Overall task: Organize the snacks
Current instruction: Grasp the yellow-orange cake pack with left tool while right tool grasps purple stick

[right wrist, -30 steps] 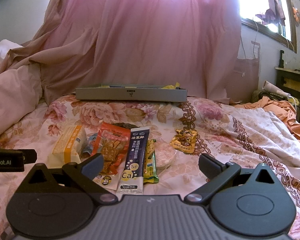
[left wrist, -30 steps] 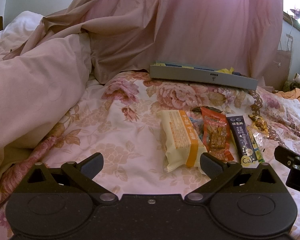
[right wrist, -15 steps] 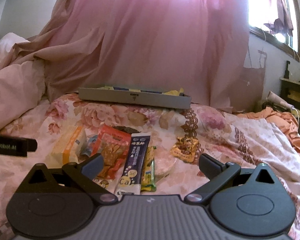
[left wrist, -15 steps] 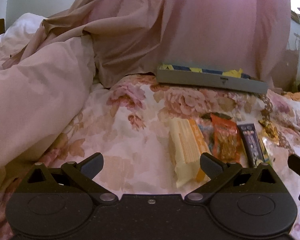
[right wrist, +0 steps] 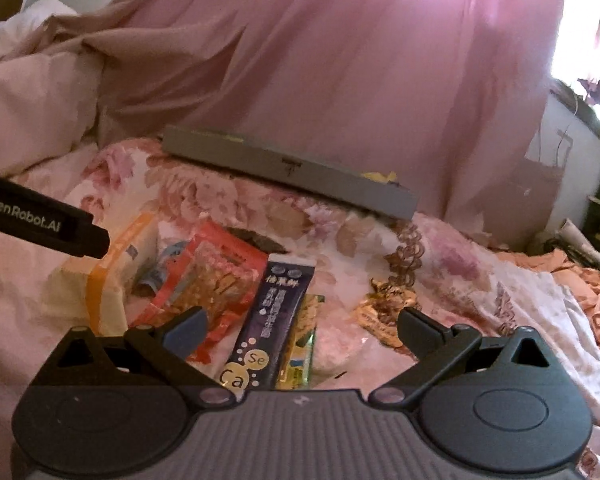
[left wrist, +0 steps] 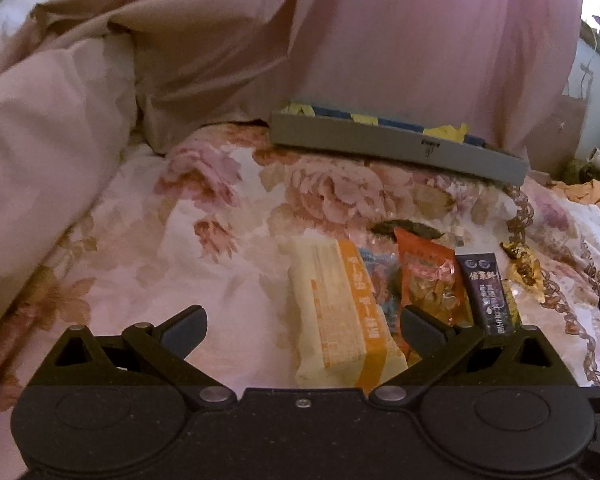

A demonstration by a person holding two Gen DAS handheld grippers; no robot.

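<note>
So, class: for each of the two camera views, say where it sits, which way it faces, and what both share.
Left wrist: sits behind the open left gripper, low over the bed, facing the yellow-orange packet and grey tray.
Right wrist: sits behind the open right gripper, facing the dark blue sachet; the left gripper's finger juts in at left.
Shared: packet, sachet, tray, pink curtain.

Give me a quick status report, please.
Left gripper open, right gripper open. Loose snack packets on floral bedspread. Shallow grey tray beyond, unobstructed.
</note>
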